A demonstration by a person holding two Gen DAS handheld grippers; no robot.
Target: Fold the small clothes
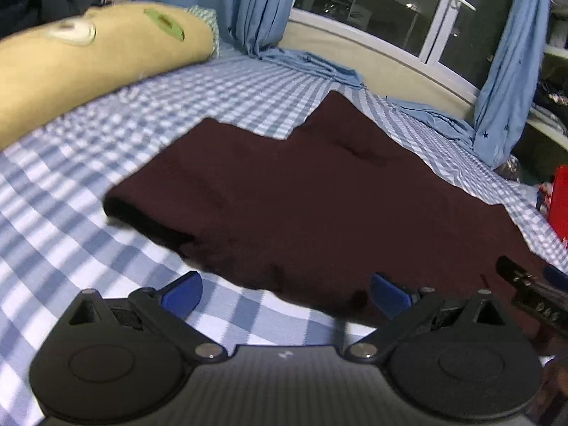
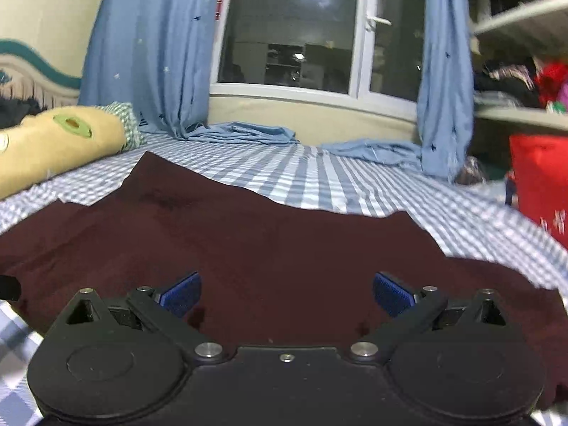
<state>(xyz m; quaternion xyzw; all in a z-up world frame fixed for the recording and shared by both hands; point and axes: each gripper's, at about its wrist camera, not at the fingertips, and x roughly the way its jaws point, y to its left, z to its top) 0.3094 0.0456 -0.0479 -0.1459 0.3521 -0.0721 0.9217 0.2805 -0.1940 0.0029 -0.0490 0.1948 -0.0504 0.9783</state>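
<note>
I hold two tongs over a bed (image 1: 71,177) covered with a blue-and-white checked sheet. One dark maroon garment (image 1: 301,195) lies spread flat on the sheet, reaching toward the bed's far edge under the window.

My left tongs (image 1: 285,294) are released, their two blue pads wide apart, holding nothing. They hang above the garment's near edge; its rolled left end lies just ahead and to the left of them.

My right tongs (image 2: 287,293) are also released, with two blue pads wide apart and empty. The garment (image 2: 266,241) fills the space straight in front of and beneath them.

One long tan pillow (image 1: 88,56) lies along the bed's left side, well apart from the garment. Two blue curtains (image 2: 149,46) hang beside the one window (image 2: 291,28), their ends pooled on the bed's far edge.
</note>
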